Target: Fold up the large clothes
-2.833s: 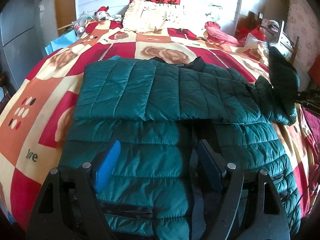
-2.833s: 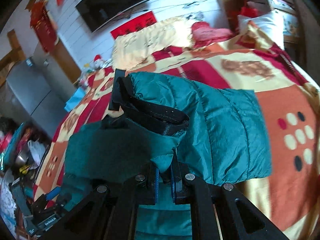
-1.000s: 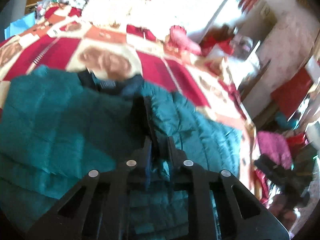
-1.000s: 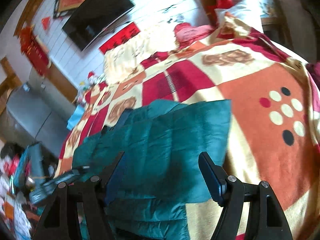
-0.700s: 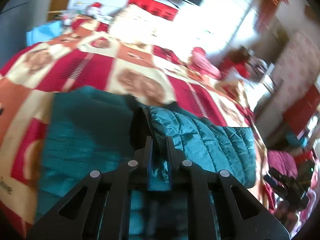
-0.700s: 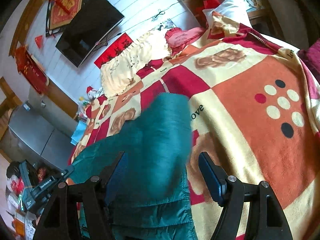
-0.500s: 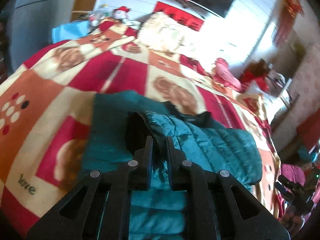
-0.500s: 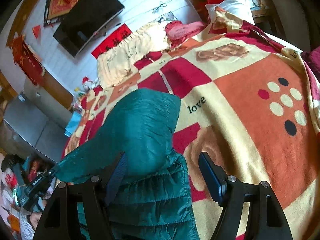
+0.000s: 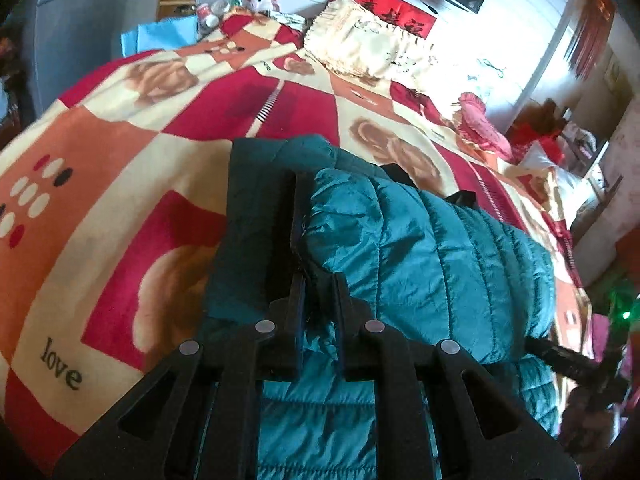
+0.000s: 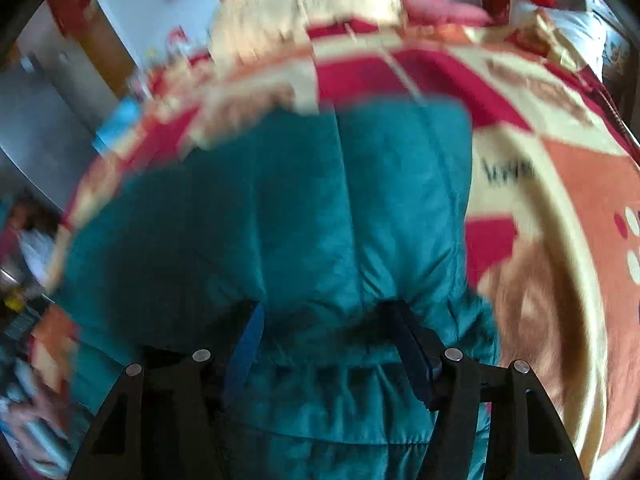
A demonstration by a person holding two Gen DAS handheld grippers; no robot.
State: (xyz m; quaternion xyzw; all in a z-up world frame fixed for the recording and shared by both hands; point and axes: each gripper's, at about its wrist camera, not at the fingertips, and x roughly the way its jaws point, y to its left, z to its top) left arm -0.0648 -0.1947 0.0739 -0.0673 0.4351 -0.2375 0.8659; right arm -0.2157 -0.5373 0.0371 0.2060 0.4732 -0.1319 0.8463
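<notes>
One teal jacket on the bed, pinched by the left gripper

The quilted teal jacket (image 9: 432, 248) lies partly folded in the middle of the bed (image 9: 120, 152), whose patterned blanket shows bare to the left and beyond the jacket's far edge. The left gripper (image 9: 316, 280) has its fingers drawn together on a raised fold of the jacket, a dark lining edge standing just ahead of them. The right gripper (image 10: 328, 320) hovers with fingers spread apart over the puffy fabric; that view is blurred. One cream pillow (image 9: 360, 44) and one pink cushion (image 9: 480, 120) sit at the bed's head, well apart from the jacket
</notes>
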